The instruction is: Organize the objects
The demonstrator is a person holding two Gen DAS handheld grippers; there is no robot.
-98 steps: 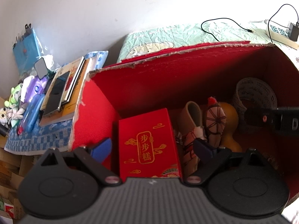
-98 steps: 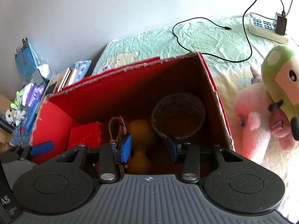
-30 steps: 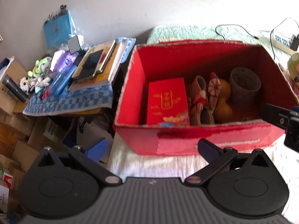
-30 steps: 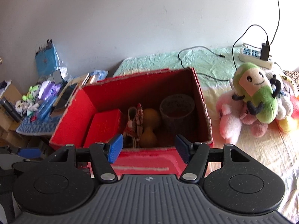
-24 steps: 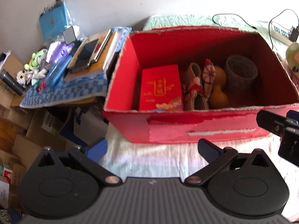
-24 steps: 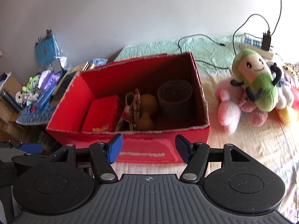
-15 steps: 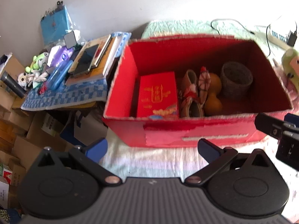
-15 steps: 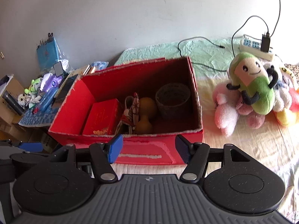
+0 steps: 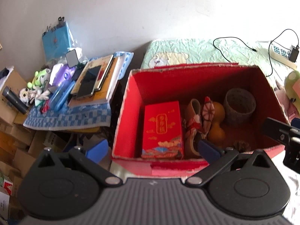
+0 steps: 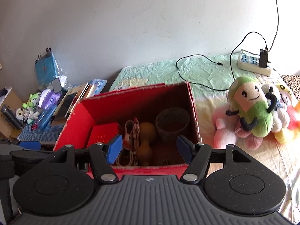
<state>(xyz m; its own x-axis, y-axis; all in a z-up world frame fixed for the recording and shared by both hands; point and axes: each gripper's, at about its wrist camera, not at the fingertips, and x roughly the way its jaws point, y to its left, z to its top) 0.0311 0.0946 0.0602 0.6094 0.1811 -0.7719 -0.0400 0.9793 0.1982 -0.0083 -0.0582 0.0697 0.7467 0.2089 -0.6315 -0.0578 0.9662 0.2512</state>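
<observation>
A red cardboard box [image 9: 129, 101] [image 10: 78, 120] sits on the bed. Inside lie a red gift box [image 9: 162, 129] [image 10: 103, 133], small woven shoes [image 9: 195, 123] [image 10: 131, 133], an orange gourd [image 9: 217, 123] [image 10: 146, 140] and a woven basket [image 9: 240, 105] [image 10: 172, 123]. My left gripper [image 9: 152, 150] is open and empty, just above the box's near wall. My right gripper [image 10: 149, 148] is open and empty, over the near edge of the box. The right gripper's body also shows at the right edge of the left wrist view [image 9: 281, 135].
Plush toys [image 10: 251, 106] lie on the bed right of the box. A power strip [image 10: 253, 63] and black cable [image 10: 198, 60] lie behind. A side table [image 9: 71, 116] at left holds books, a phone [image 9: 88, 83] and small toys. Cardboard boxes [image 9: 11, 142] stand below it.
Both grippers pulled back up and out of the box, empty, then the left moved forward again toward its near wall. The box's contents have not moved.
</observation>
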